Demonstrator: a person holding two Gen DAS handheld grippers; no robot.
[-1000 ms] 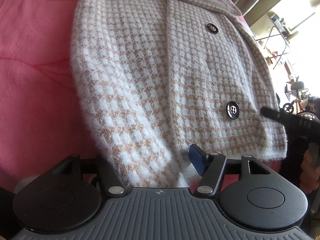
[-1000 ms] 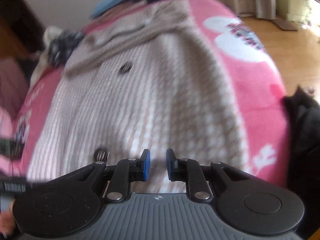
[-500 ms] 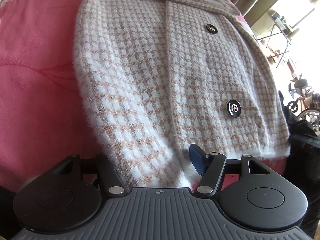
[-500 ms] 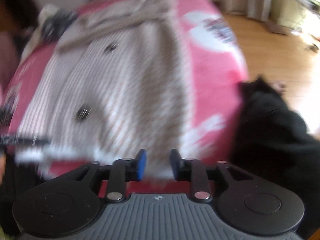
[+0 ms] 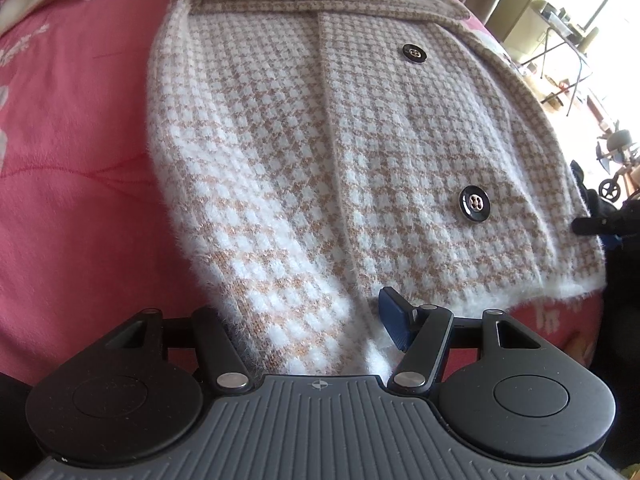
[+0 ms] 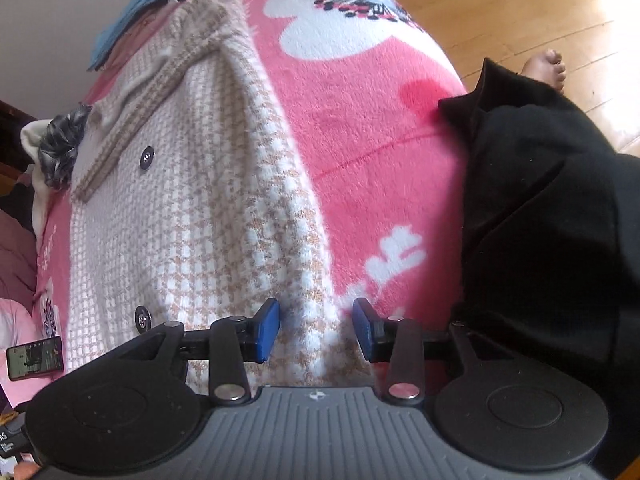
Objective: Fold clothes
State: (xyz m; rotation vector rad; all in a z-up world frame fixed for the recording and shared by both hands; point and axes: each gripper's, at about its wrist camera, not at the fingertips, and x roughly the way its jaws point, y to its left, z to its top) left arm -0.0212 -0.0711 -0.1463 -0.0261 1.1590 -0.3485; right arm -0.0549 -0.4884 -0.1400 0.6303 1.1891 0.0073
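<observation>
One knitted cardigan (image 5: 320, 152), in a white and tan houndstooth check, lies spread flat on a pink blanket (image 5: 72, 152) with white flower prints. Two dark round buttons show on its front in each view: the nearer button (image 5: 474, 203) sits ahead of the left gripper (image 5: 304, 320) and off to its right, the farther button (image 5: 414, 53) well beyond that near the collar. The left gripper's jaws stand apart with the cardigan's lower left corner bunched between them; only one blue pad (image 5: 394, 322) shows, the other finger being buried in the fuzzy knit, so I cannot tell whether the pads press on the cloth. The right gripper (image 6: 316, 326) has its jaws opening, both of its blue pads in view, and the cardigan's right edge and hem lie in the gap without either pad pressing on them. To the right of the right jaws lies one black garment (image 6: 552, 208) at the blanket's edge, and one bare foot (image 6: 546, 66) stands on the wooden floor (image 6: 520, 4) beyond it. One phone (image 6: 35, 357) with a lit screen lies to the far left of those jaws.
</observation>
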